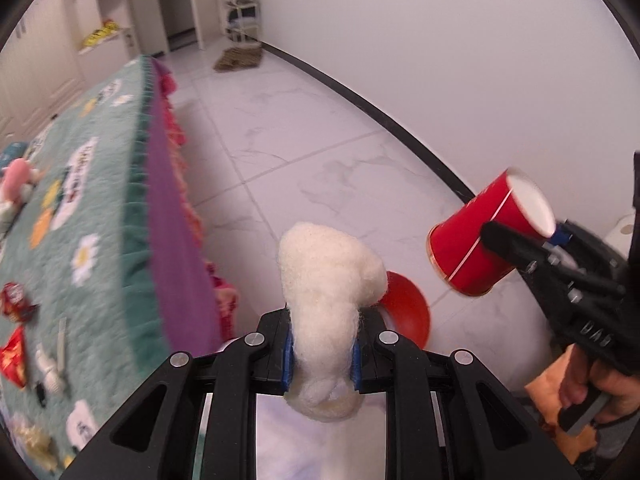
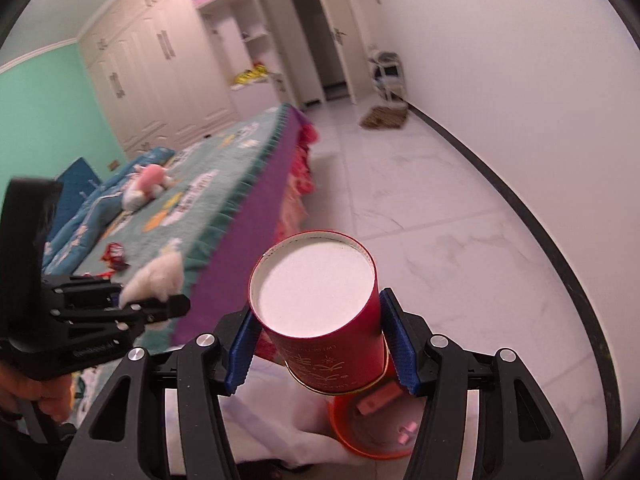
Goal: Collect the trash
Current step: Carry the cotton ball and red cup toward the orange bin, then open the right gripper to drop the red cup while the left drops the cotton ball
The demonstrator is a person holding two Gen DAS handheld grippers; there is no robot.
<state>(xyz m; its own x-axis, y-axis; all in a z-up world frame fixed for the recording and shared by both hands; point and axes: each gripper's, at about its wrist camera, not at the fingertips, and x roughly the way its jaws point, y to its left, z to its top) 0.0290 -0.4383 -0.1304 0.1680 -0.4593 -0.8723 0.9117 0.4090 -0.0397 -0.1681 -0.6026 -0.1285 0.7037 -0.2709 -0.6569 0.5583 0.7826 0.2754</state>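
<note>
My left gripper (image 1: 323,360) is shut on a white cotton wad (image 1: 328,292) and holds it in the air beside the bed. It also shows in the right wrist view (image 2: 154,300) with the cotton wad (image 2: 156,278). My right gripper (image 2: 320,344) is shut on a red paper cup (image 2: 320,312), bottom toward the camera; the cup also shows in the left wrist view (image 1: 484,240). A red bin (image 2: 372,428) with small pink scraps inside stands on the floor just below the cup; its rim shows in the left wrist view (image 1: 412,312).
A bed with a green flowered cover (image 1: 92,216) and a purple side (image 2: 244,236) lies at the left. Red snack wrappers (image 1: 16,304) and other litter lie on it, and a pink plush toy (image 2: 146,184). White tiled floor (image 1: 320,152) runs to the far door.
</note>
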